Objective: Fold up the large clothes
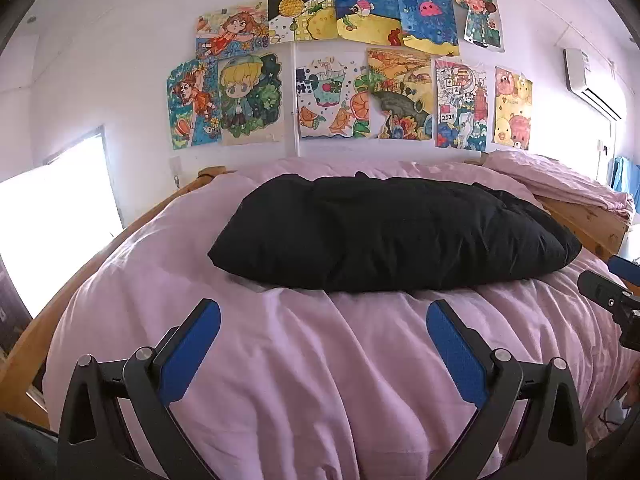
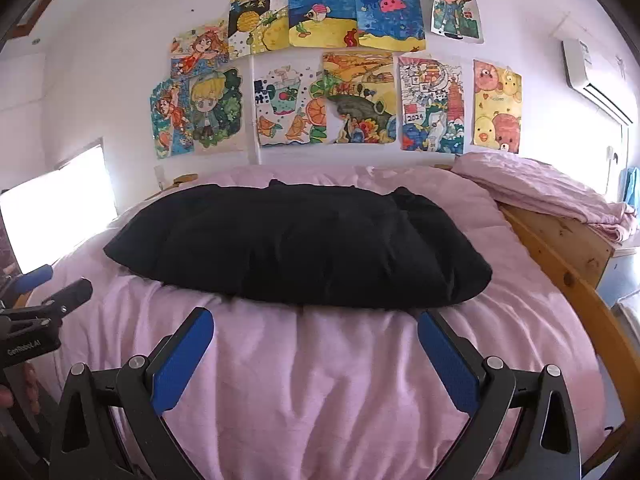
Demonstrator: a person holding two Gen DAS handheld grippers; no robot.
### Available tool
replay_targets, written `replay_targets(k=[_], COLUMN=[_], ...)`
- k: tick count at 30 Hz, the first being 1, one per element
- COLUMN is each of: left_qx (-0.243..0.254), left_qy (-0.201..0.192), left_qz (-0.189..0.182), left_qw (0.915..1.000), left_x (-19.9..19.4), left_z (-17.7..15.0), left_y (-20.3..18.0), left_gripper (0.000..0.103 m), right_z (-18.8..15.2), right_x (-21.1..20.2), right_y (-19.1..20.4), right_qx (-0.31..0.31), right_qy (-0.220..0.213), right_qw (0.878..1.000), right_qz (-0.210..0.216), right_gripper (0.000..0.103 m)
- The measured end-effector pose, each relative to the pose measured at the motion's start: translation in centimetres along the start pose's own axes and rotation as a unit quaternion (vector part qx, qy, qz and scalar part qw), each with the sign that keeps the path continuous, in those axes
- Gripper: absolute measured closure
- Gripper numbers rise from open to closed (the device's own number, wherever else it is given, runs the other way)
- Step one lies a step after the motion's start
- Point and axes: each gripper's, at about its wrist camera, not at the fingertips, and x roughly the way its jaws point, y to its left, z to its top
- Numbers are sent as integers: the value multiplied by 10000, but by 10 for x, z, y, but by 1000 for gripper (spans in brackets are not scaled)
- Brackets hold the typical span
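Observation:
A black puffy garment [image 1: 392, 232] lies folded into a long bundle across the middle of a pink bedcover [image 1: 312, 360]; it also shows in the right wrist view [image 2: 296, 244]. My left gripper [image 1: 322, 308] is open and empty, hovering over the pink cover in front of the garment's near edge. My right gripper [image 2: 314, 316] is open and empty, also just short of the near edge. The right gripper shows at the right edge of the left wrist view [image 1: 612, 296], and the left gripper shows at the left edge of the right wrist view [image 2: 44, 304].
A wooden bed frame [image 2: 568, 248] runs along the right side, with folded pink bedding [image 2: 552, 192] on it. Several children's drawings [image 1: 352, 68] hang on the wall behind. A bright window [image 1: 60, 220] is at left, an air conditioner [image 1: 592, 80] at upper right.

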Motion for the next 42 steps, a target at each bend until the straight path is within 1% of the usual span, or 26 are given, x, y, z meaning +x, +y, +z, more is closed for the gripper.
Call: replay_targets(k=[3, 6, 10, 17, 42], left_qx=[65, 59, 34, 78, 28], left_qy=[-20, 44, 112, 187, 283], left_qz=[41, 17, -14, 40, 144], left_qw=[10000, 10000, 9999, 9998, 9995], left_x=[-1, 1, 3, 6, 9], left_z=[-1, -2, -2, -2, -4], left_y=[-3, -5, -5, -7, -1], left_gripper=[2, 2, 2, 2, 2], right_z=[-4, -9, -13, -14, -14], right_x=[1, 1, 4, 7, 7], right_y=[0, -3, -5, -12, -14], right_qx=[129, 175, 233, 390, 395], right_qy=[-50, -86, -46, 13, 34], right_qw=[9999, 9998, 9997, 9992, 9992], right_qz=[83, 79, 35, -1, 24], right_gripper=[0, 0, 0, 0, 0])
